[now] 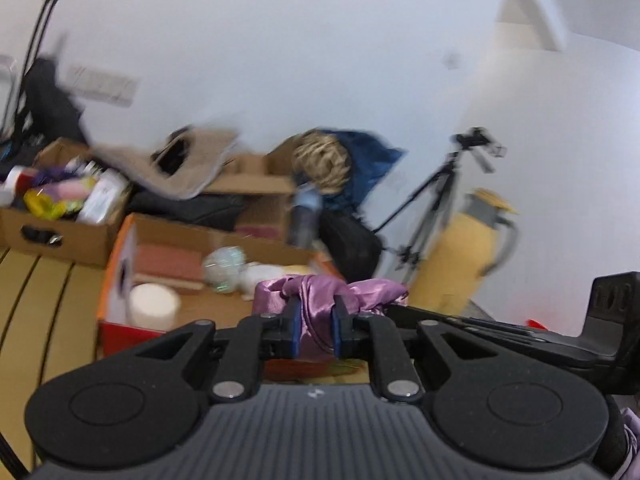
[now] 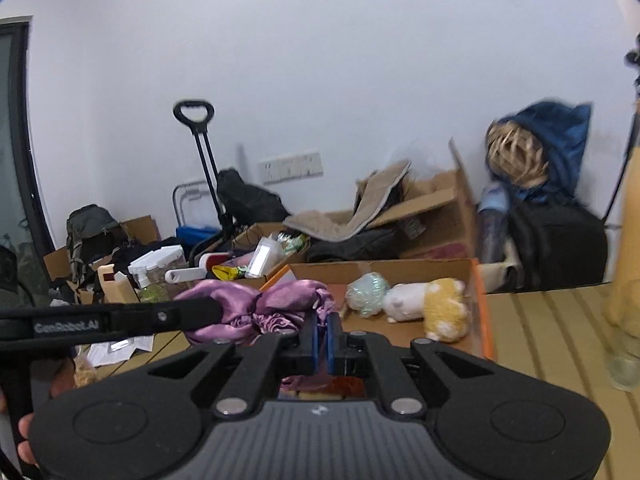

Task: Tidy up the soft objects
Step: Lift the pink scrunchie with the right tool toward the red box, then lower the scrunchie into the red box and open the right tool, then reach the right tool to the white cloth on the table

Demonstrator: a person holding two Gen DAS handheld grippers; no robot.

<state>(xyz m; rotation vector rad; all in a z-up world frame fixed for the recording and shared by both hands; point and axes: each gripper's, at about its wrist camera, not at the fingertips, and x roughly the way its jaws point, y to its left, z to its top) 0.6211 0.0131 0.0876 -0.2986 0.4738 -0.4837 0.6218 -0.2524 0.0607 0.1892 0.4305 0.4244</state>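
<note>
A purple satin cloth [image 1: 344, 290] hangs bunched between my two grippers, above the near edge of an orange-rimmed cardboard box [image 1: 120, 248]. My left gripper [image 1: 316, 306] is shut on the cloth, with its blue pads pressing a fold. In the right wrist view the cloth [image 2: 256, 304] spreads to the left, and my right gripper [image 2: 322, 320] is shut on its right edge, the pads almost touching. The left gripper [image 2: 212, 310] reaches in from the left as a black bar. The right gripper [image 1: 396, 308] shows at the cloth's right end.
The box [image 2: 478, 300] holds a yellow-and-white plush toy [image 2: 428, 308], an iridescent ball [image 2: 366, 292] and a white round lid [image 1: 154, 304]. More cluttered cardboard boxes [image 1: 60, 236] stand behind. On the slatted wooden table [image 2: 552, 328], a glass [image 2: 624, 356] stands at the right. A tripod [image 1: 436, 200] and a yellow jug [image 1: 452, 264] stand by the wall.
</note>
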